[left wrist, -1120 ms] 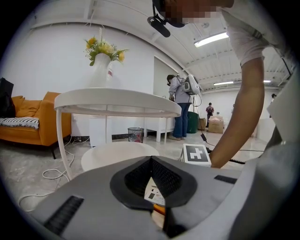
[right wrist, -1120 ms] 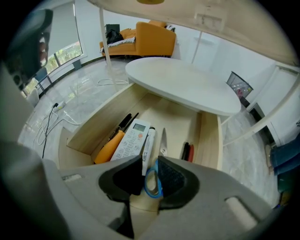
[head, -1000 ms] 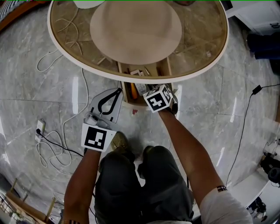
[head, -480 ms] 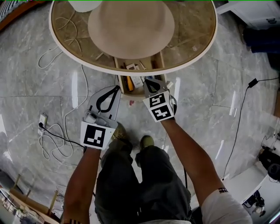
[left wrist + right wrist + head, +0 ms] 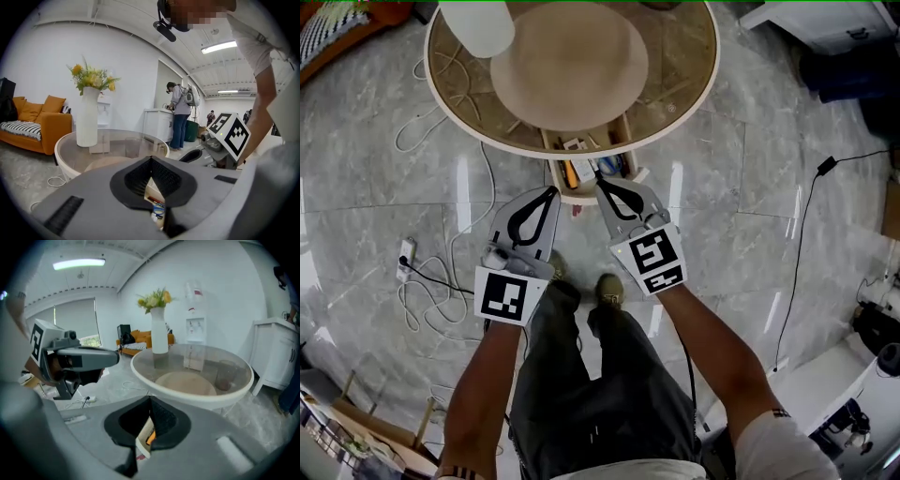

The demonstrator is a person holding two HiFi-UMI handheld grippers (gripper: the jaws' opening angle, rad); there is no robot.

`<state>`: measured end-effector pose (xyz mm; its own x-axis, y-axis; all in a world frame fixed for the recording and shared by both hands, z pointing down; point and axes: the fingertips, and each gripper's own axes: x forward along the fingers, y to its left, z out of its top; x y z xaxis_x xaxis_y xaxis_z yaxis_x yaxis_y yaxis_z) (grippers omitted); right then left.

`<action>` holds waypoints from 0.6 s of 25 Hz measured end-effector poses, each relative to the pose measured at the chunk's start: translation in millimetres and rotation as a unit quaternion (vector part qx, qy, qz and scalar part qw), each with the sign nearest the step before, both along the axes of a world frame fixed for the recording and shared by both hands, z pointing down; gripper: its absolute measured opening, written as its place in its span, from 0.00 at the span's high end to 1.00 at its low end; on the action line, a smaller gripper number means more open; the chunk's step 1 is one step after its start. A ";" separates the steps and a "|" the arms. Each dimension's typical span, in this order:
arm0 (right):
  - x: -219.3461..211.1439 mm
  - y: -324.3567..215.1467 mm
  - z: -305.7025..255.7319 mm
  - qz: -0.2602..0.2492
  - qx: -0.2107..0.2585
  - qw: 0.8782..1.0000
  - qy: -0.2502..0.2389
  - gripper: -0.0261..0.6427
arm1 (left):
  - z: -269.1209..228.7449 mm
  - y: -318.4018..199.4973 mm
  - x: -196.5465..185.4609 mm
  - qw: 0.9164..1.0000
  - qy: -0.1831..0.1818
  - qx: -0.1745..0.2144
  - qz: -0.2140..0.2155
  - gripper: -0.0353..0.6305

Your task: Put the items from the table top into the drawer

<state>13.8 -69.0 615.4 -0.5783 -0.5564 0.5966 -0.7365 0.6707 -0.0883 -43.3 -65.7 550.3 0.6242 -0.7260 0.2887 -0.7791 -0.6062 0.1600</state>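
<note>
No legible text, brand, number or label appears in any view. The only printed marks are black-and-white square patterns. One is on the left marker cube (image 5: pixel 508 295) of the left gripper (image 5: pixel 551 193), and others are on the right marker cube (image 5: pixel 653 260) of the right gripper (image 5: pixel 601 182). These patterns contain no letters or digits. The items in the open drawer (image 5: pixel 581 196) show patches of white and coloured print, too small to read.
</note>
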 end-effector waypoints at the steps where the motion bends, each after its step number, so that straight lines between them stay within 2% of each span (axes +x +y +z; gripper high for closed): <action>1: -1.8 -1.4 -21.2 -0.003 0.012 1.000 -0.014 0.96 | -15.3 0.9 -0.4 1.000 0.003 0.003 -0.003 0.95; 4: -12.3 -3.8 -93.5 -0.016 0.055 0.997 -0.060 0.96 | -67.3 3.6 -4.6 1.000 0.013 0.014 -0.008 0.95; 8: -32.8 -4.9 -195.9 -0.033 0.110 0.986 -0.118 0.96 | -144.7 -0.1 -17.9 0.999 0.026 0.039 -0.012 0.95; 12: -46.1 0.7 -278.8 -0.030 0.133 0.979 -0.153 0.96 | -217.9 4.7 -23.1 0.997 0.036 0.070 0.006 0.95; 15: -46.5 6.4 -328.4 -0.032 0.169 0.971 -0.166 0.96 | -259.8 12.6 -18.8 0.996 0.043 0.077 0.027 0.95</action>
<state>-32.7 -62.6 287.0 -0.7480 -0.6439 0.1611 -0.6602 0.7466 -0.0815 -62.1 -53.1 290.6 0.6807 -0.7226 0.1206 -0.7325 -0.6690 0.1259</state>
